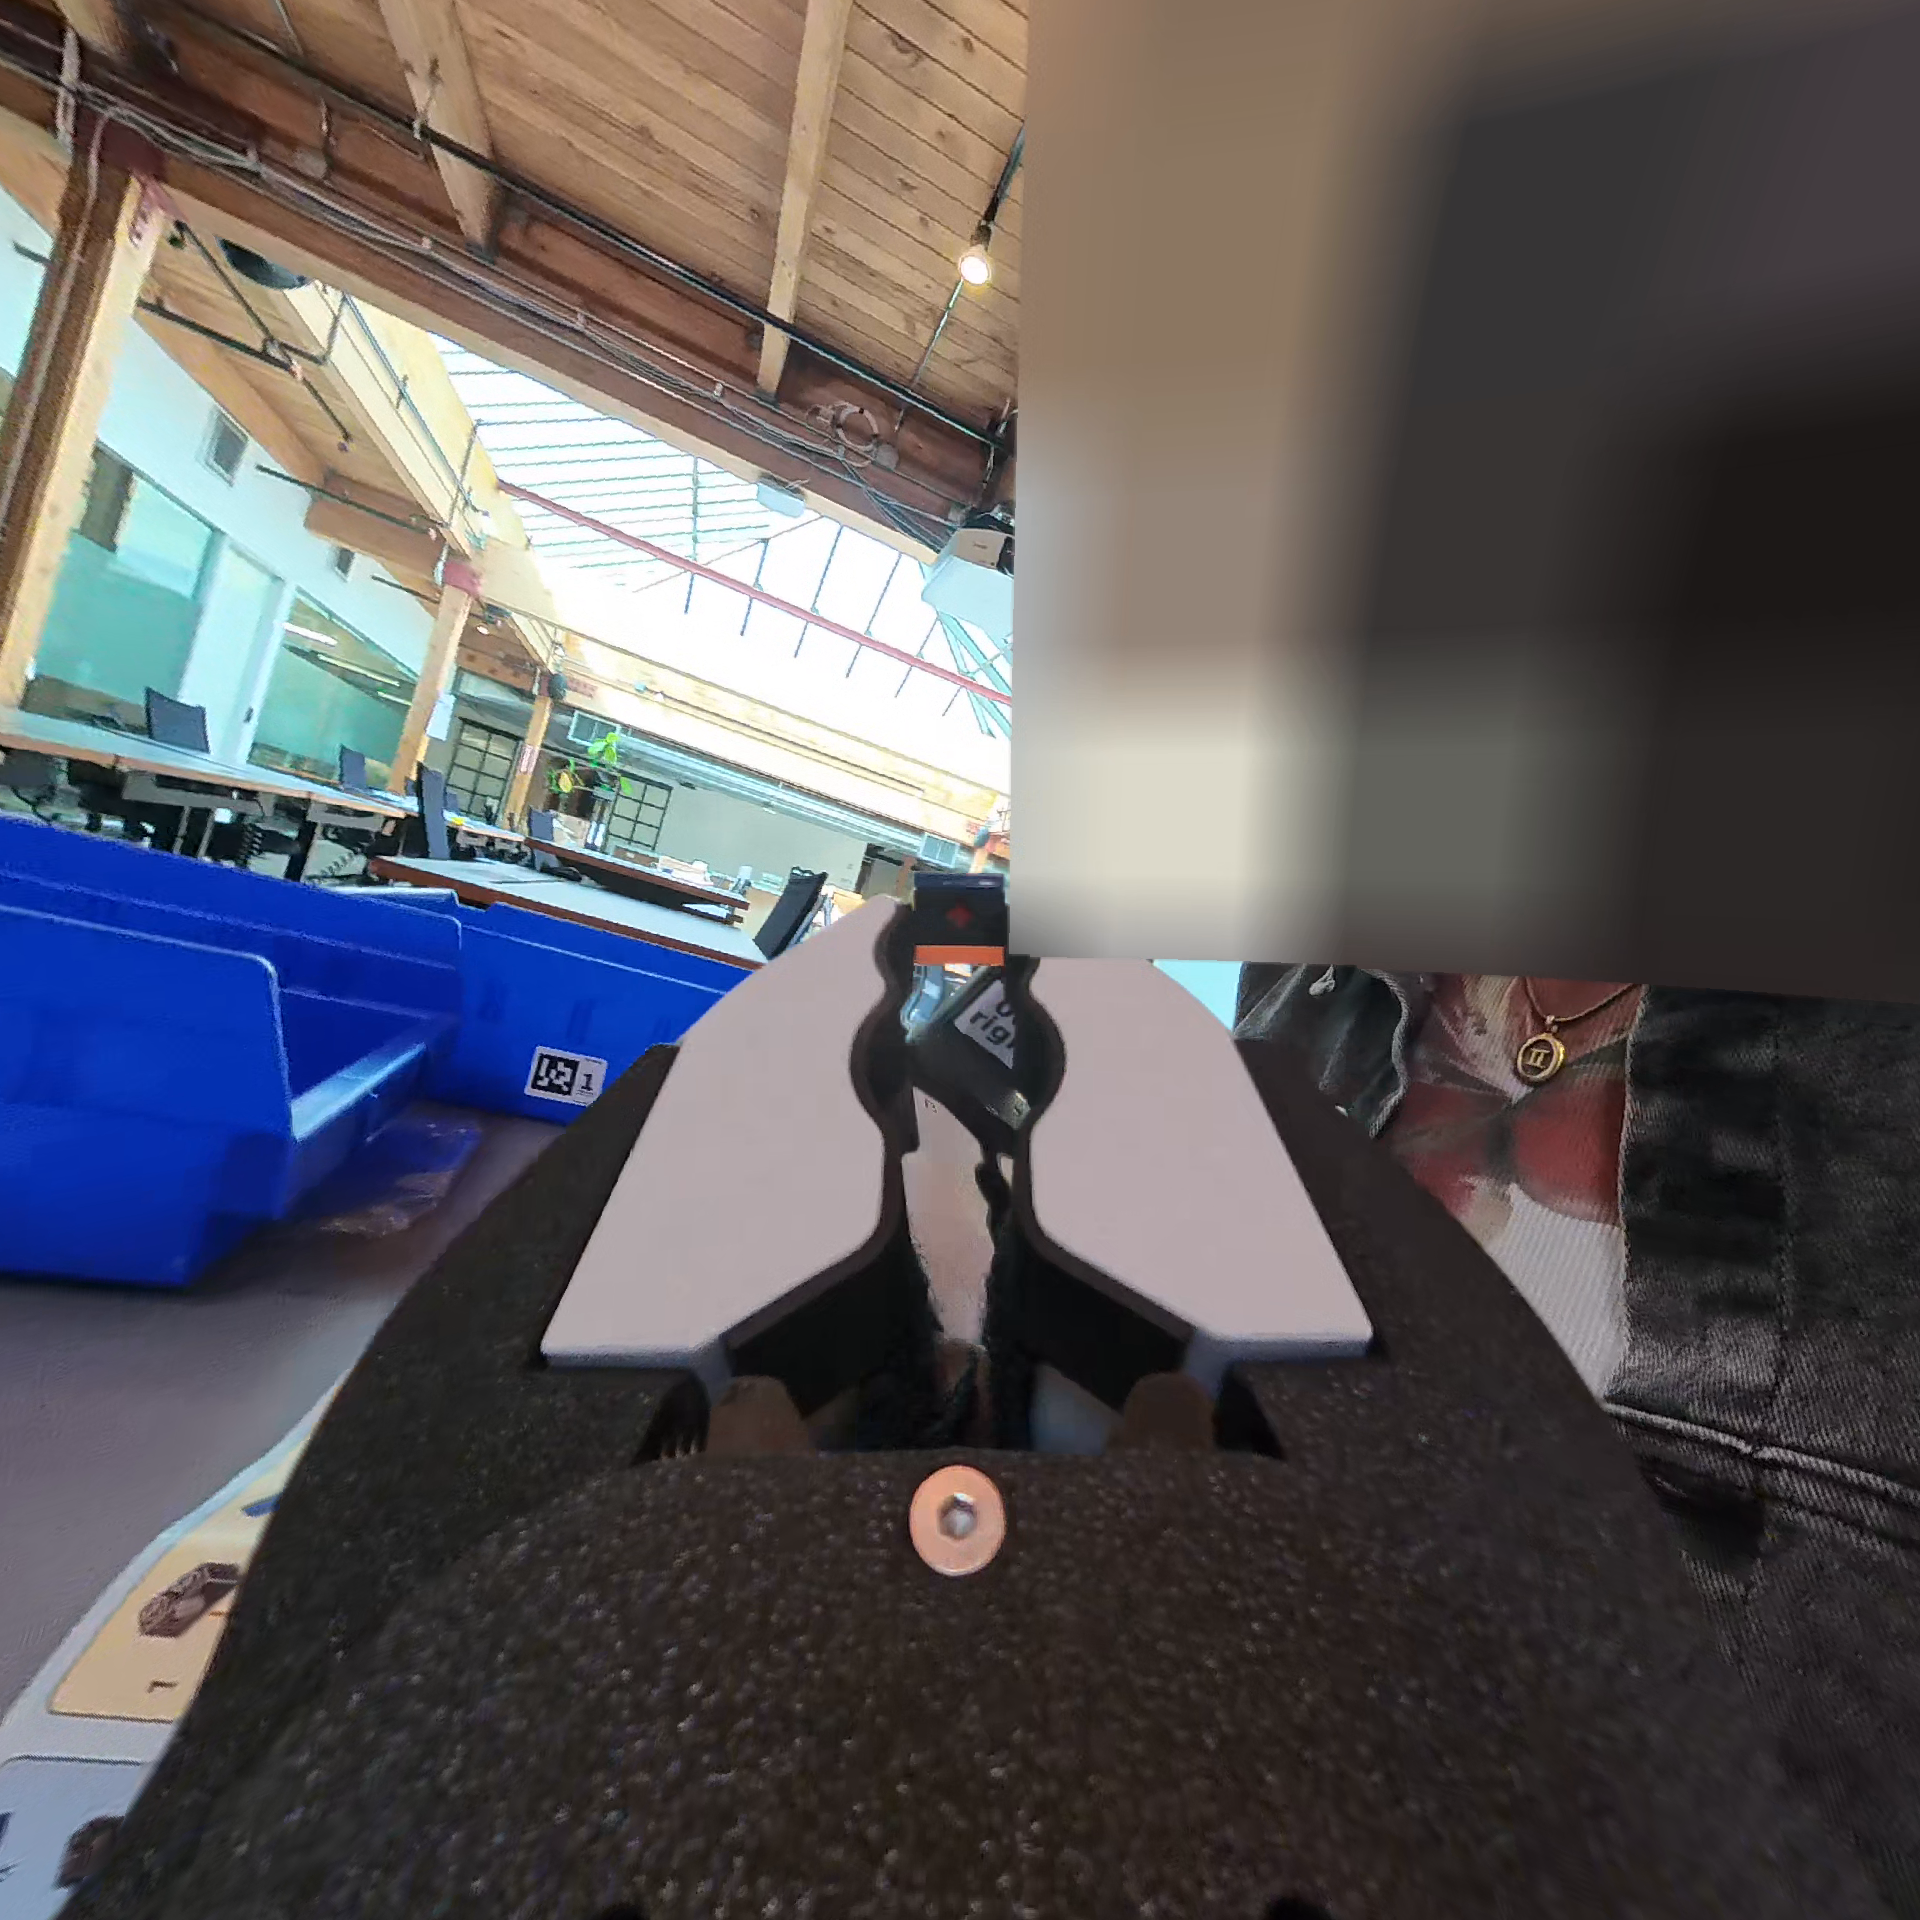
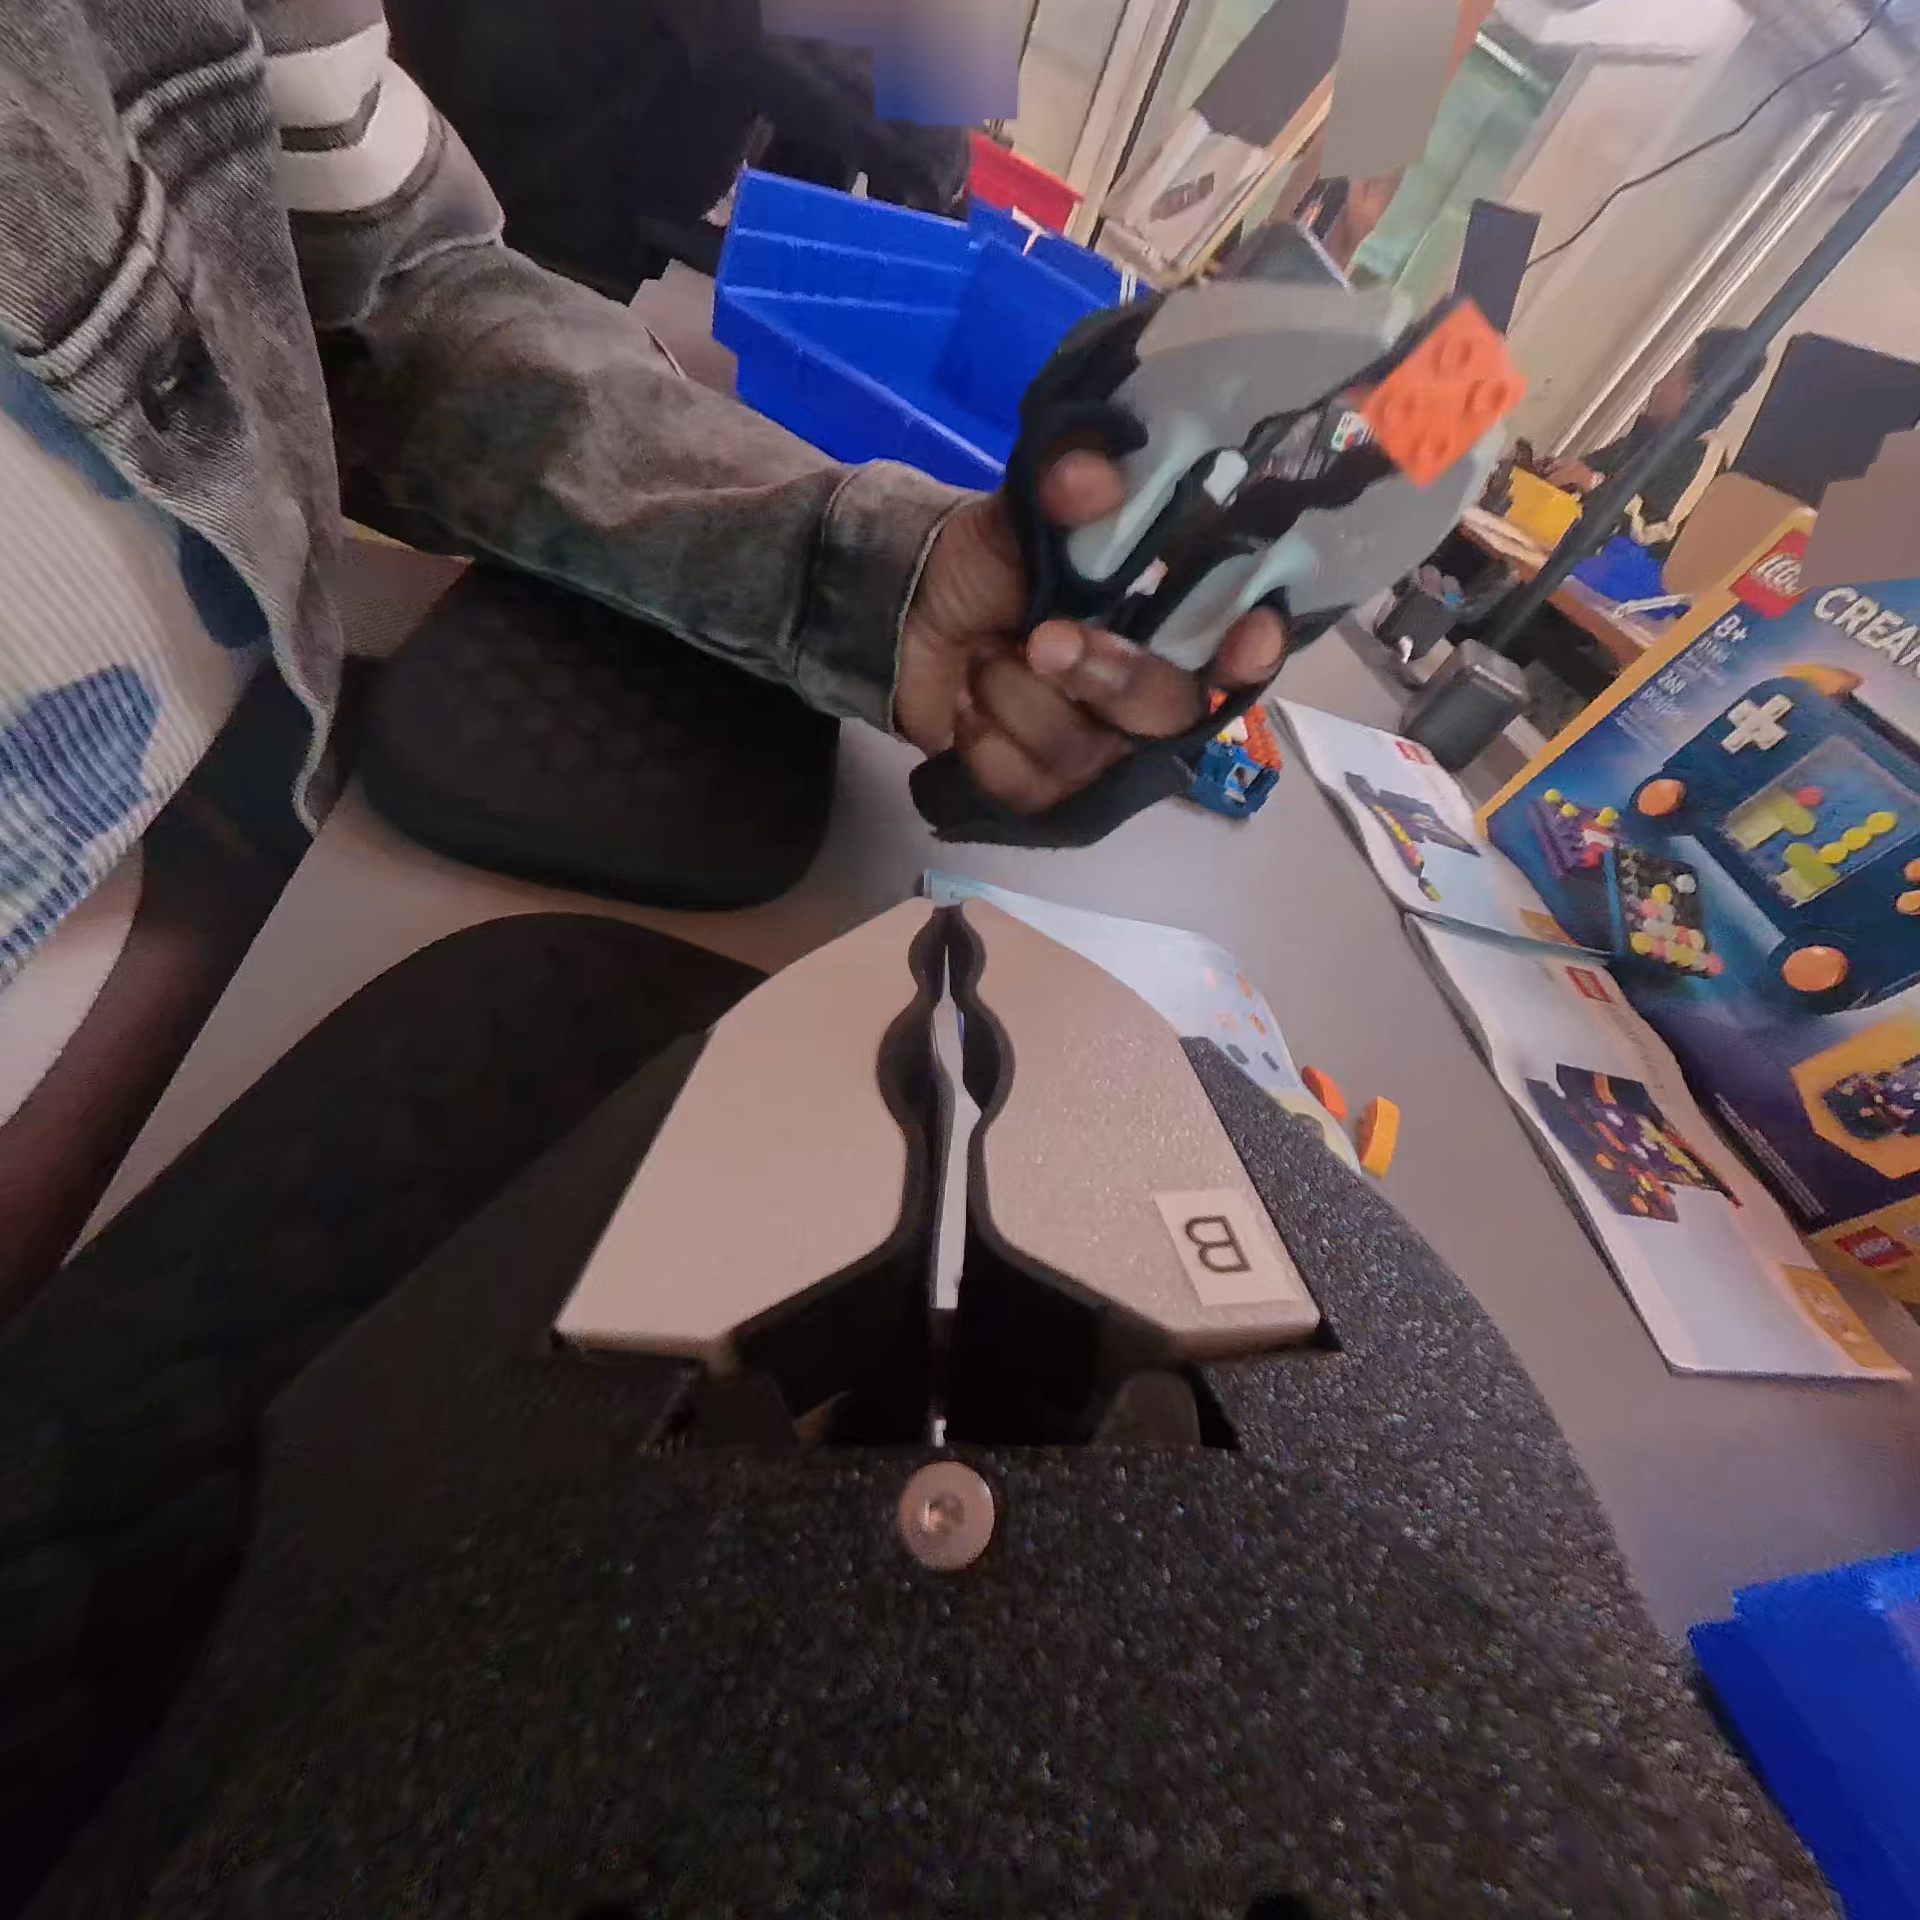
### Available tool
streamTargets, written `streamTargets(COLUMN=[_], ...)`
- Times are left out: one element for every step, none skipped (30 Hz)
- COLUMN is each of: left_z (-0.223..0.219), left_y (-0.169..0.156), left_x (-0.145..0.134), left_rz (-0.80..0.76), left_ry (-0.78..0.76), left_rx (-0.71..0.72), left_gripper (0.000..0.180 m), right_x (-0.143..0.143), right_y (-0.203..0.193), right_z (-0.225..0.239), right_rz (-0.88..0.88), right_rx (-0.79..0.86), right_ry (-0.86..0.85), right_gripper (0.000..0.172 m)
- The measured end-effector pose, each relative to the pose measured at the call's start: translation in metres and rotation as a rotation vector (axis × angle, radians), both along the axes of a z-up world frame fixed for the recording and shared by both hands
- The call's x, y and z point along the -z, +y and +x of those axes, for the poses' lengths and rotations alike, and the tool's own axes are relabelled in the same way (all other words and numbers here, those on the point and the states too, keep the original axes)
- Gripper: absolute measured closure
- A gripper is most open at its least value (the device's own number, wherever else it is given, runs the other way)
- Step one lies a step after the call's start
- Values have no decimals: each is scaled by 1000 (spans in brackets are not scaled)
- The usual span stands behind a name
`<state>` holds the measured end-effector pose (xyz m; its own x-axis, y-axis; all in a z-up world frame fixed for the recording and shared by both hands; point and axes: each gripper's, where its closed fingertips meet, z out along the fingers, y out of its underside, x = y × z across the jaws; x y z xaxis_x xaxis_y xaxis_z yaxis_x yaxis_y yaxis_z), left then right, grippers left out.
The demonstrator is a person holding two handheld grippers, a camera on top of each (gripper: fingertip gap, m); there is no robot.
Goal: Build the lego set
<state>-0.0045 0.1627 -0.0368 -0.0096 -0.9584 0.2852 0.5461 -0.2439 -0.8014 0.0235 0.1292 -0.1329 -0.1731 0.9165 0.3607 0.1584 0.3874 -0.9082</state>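
Your left tool [image 1: 958, 940] grips a black-and-orange brick [image 1: 958, 920]; your right tool [image 2: 951, 914] is clenched bare. Grey counter [image 2: 1299, 904]: booklets and toy box [image 2: 1766, 831] at three o'clock, blue bins [image 2: 883, 301] at twelve. Timber ceiling [image 1: 623, 156] overhead.

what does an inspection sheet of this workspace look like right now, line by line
surface: grey table, partly covered by booklets.
job's things: orange and dark brick raised in the left gripper; small blue and orange build on the table.
clutter: open booklets, toy box, loose orange pieces, blue bins.
grippers: left pinches the brick at its fingertips; right gripper shut, over a booklet corner.
cables: nothing seen on the table.
surroundings: desks, chairs, wooden ceiling.
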Motion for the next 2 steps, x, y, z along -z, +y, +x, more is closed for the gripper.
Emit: streamTargets(left_z=[-3, -7], left_y=[-1, -1], left_x=[-3, -6], left_rz=[9, 6], left_ry=[-13, -36], left_rx=[-1, 5], left_gripper=[165, 165], right_x=[1, 0], right_y=[1, 0], right_z=[0, 1], right_rz=[-6, -16], right_rx=[1, -4], right_ry=[-7, -6], right_gripper=[172, 172])
